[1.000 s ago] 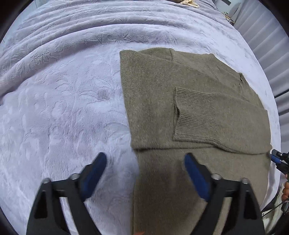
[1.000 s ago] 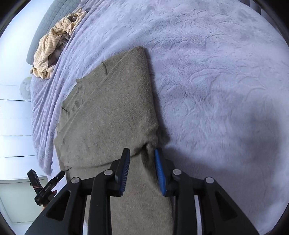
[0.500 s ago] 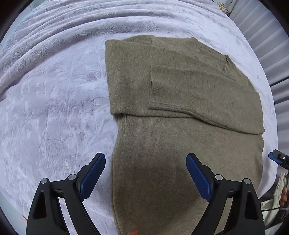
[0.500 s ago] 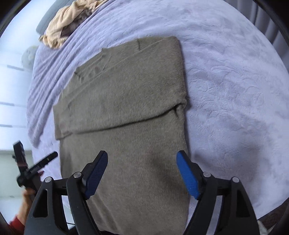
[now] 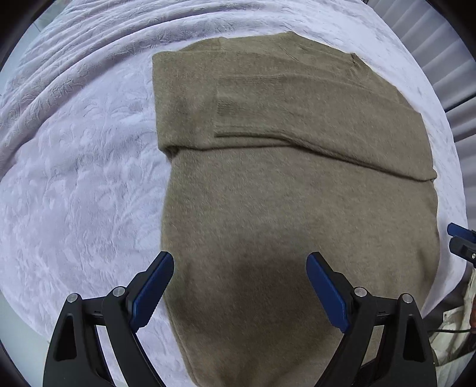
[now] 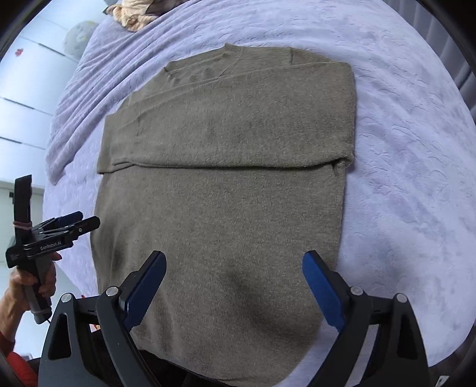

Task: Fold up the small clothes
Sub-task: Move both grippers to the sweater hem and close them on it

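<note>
Lavender bedspread [image 5: 74,178] fills the left wrist view, plush and embossed, and right in the middle of it lies the olive sweater [image 5: 297,208]. Its top part is folded down over the body, a ribbed sleeve cuff [image 5: 238,101] lying across that flap. The left gripper [image 5: 240,287] hovers above the lower half, blue pads spread wide, nothing between them but air. At the far right edge, the other tool's tip just peeks in.

Over to the right wrist view: same bedspread [image 6: 416,148], same sweater [image 6: 223,208], squared up neatly with the fold line running straight across. The right gripper [image 6: 233,282] hangs over the hem end, its jaws opening at this moment and clear of the knit, no cloth caught between the pads. At left, a hand [image 6: 32,279] holds the left gripper's handle off the sweater's side. A crumpled yellow garment [image 6: 134,15] waits at the top of the bed.

Judging progress: sleeves in, one cross fold made. Probably one more fold, bottom up, is left for this piece, then the yellow one.
</note>
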Demonstrator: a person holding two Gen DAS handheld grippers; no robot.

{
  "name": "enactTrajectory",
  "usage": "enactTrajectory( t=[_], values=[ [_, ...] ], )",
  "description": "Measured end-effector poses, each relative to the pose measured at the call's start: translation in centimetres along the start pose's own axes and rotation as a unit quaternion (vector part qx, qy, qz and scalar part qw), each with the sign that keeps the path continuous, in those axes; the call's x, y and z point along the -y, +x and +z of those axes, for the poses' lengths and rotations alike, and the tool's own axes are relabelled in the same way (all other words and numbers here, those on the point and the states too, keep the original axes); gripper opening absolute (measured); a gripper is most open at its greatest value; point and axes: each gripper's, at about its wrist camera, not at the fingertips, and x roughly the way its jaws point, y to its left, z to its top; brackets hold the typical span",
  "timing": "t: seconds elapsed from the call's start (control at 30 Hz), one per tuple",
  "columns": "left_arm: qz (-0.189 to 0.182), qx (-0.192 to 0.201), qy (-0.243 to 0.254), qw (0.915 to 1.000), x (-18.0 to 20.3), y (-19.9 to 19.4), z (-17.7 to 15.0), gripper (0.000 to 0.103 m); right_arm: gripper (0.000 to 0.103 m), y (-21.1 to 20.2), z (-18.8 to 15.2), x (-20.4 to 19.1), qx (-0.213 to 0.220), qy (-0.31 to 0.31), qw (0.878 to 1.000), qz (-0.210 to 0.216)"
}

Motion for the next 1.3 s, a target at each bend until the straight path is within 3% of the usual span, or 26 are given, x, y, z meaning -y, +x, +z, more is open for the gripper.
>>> enactTrajectory(
  t=[0.3, 0.5, 0.73, 0.97, 1.2, 1.23, 1.3],
  values=[
    [-0.006, 0.004, -0.030, 0.9995, 1.2, -1.2, -4.5, 0.091, 0.094, 1.5, -1.0, 0.6, -0.036, -0.001, 0.998, 0.042],
    [-0.016, 0.005, -0.038, 0.9991, -0.7, -1.7, -8.0, 0.091, 0.094, 1.6, -3.4, 1.0, -0.028, 0.023, 0.996, 0.075],
    [-0.055, -0.002, -0.053, 0.9970, -3.4, -0.2, -13.4, 0.091, 0.094, 1.6, -9.7, 2.0, -0.015, 0.051, 0.993, 0.107],
    [-0.119, -0.023, -0.076, 0.9897, -4.9, 2.4, -19.5, 0.091, 0.094, 3.6, -18.0, 3.7, -0.034, 0.101, 0.987, 0.119],
    [-0.128, -0.012, -0.041, 0.9908, -3.1, 3.2, -20.3, 0.090, 0.094, 6.7, -21.9, 4.3, -0.032, 0.145, 0.975, 0.168],
    [-0.129, -0.012, -0.037, 0.9908, -2.9, 3.3, -20.3, 0.086, 0.094, 7.2, -22.0, 4.4, -0.032, 0.150, 0.973, 0.170],
    [-0.118, -0.014, -0.031, 0.9924, -2.3, 3.7, -19.6, 0.053, 0.094, 8.0, -22.4, 4.6, -0.036, 0.164, 0.971, 0.172]
  ],
)
